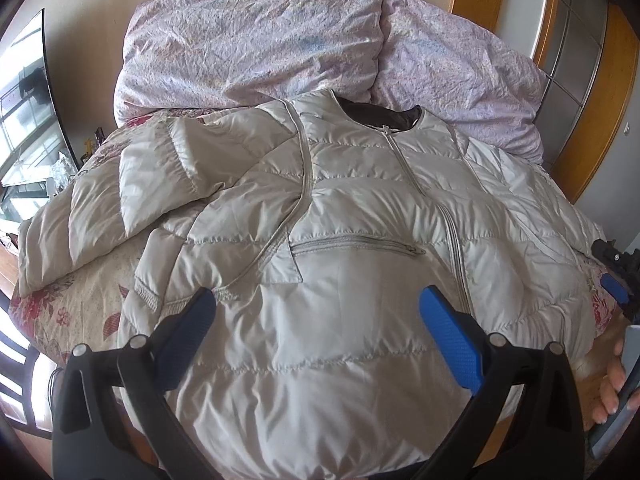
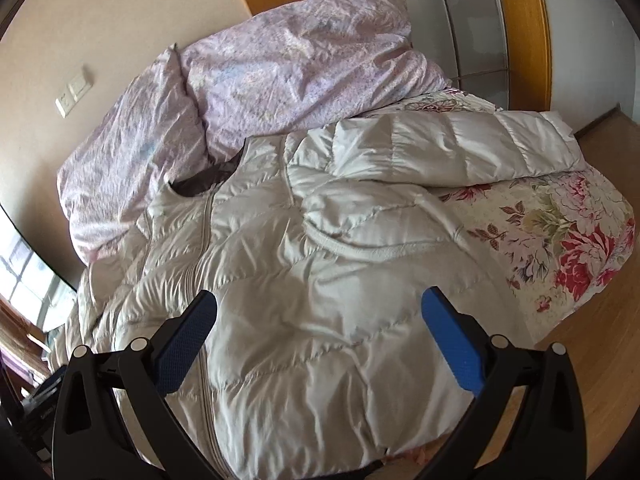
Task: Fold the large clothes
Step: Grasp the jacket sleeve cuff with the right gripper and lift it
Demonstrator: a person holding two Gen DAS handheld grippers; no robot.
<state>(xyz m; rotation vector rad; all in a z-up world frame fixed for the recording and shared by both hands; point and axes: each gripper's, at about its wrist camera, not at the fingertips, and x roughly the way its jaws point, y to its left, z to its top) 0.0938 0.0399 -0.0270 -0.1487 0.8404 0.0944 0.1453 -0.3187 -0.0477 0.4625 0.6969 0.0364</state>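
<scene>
Both tools hang over the near hem of a pale quilted jacket (image 1: 340, 240), holding nothing: the left tool (image 1: 318, 316) has its blue fingers spread wide, and so does the right tool (image 2: 320, 316). Spread front-up on a floral bed (image 2: 560, 240), the jacket is zipped, one sleeve (image 1: 100, 208) bunched far left, lilac pillows (image 1: 256, 36) beyond its collar.
</scene>
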